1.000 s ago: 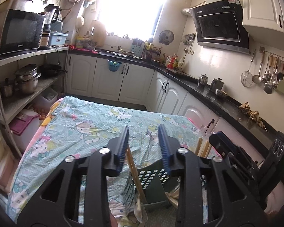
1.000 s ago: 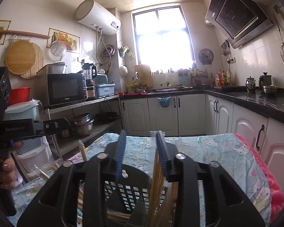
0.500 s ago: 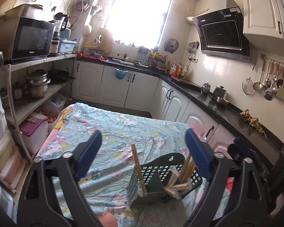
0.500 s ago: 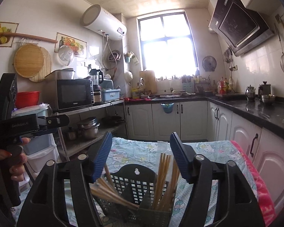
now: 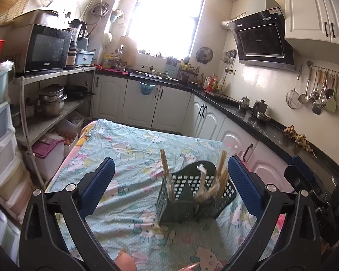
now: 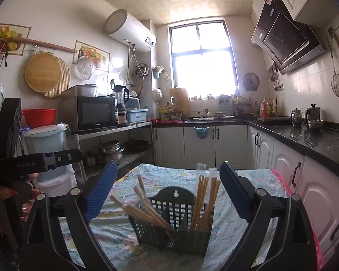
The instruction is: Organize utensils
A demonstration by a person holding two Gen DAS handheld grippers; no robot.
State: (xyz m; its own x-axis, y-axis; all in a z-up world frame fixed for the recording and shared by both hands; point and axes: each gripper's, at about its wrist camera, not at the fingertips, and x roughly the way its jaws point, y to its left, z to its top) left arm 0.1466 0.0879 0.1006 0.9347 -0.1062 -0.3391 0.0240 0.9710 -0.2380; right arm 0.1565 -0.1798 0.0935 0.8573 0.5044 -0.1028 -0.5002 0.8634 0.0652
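A dark green slotted utensil basket (image 5: 192,198) (image 6: 176,228) stands on the table under a cartoon-print cloth (image 5: 128,149) (image 6: 248,180). Bare wooden chopsticks (image 6: 144,203) lean left in one compartment. A wrapped bundle of chopsticks (image 6: 205,194) stands upright in the other. My left gripper (image 5: 171,167) hangs in front of the basket. Its jaws are opening wide and touch nothing. My right gripper (image 6: 168,169) faces the basket from the other side. Its jaws are opening too, well clear of the chopsticks. A hand (image 6: 2,196) holds the left gripper at that view's left edge.
A metal shelf (image 5: 54,117) with a microwave (image 5: 45,47) and pots stands left of the table. Stacked plastic drawers (image 5: 0,135) are nearer still. White cabinets under a black counter (image 5: 260,122) run along the back and right. Ladles hang on the right wall (image 5: 316,94).
Both grippers went from nearly shut around chopsticks to wide open. Both drew back from the basket, and the chopsticks stayed standing in it.
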